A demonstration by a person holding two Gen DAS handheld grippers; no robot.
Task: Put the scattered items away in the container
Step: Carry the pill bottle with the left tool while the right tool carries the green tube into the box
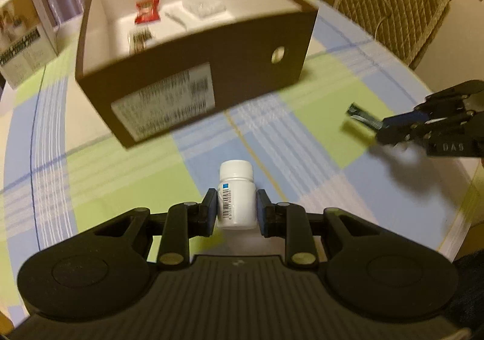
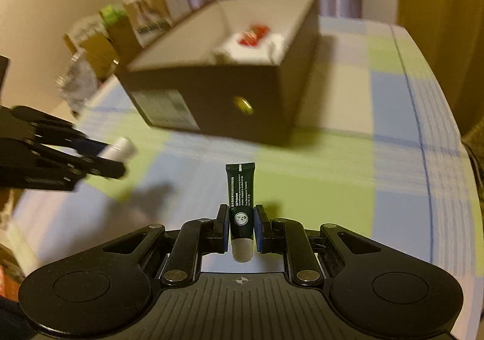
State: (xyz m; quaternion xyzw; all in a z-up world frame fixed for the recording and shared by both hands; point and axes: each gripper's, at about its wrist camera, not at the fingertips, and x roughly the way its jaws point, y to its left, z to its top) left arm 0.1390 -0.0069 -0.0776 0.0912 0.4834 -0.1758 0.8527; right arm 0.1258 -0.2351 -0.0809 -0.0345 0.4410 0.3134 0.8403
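We've got the left gripper [image 1: 236,209] clamped on the white bottle [image 1: 236,195] and the right gripper [image 2: 240,224] clamped on the dark tube [image 2: 240,195], both lengthwise along the fingers, with the brown box [image 1: 242,68] ahead, nearer our left.

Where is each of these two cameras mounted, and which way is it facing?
Left wrist: on the left tongs, aimed down and forward over the held white bottle at the brown box; the right tongs show at the right edge.
Right wrist: on the right tongs, aimed the same way over the held dark green tube; the left tongs show at the left edge.
Shared: the box, the checked tablecloth, the curtain, and each other's tongs.
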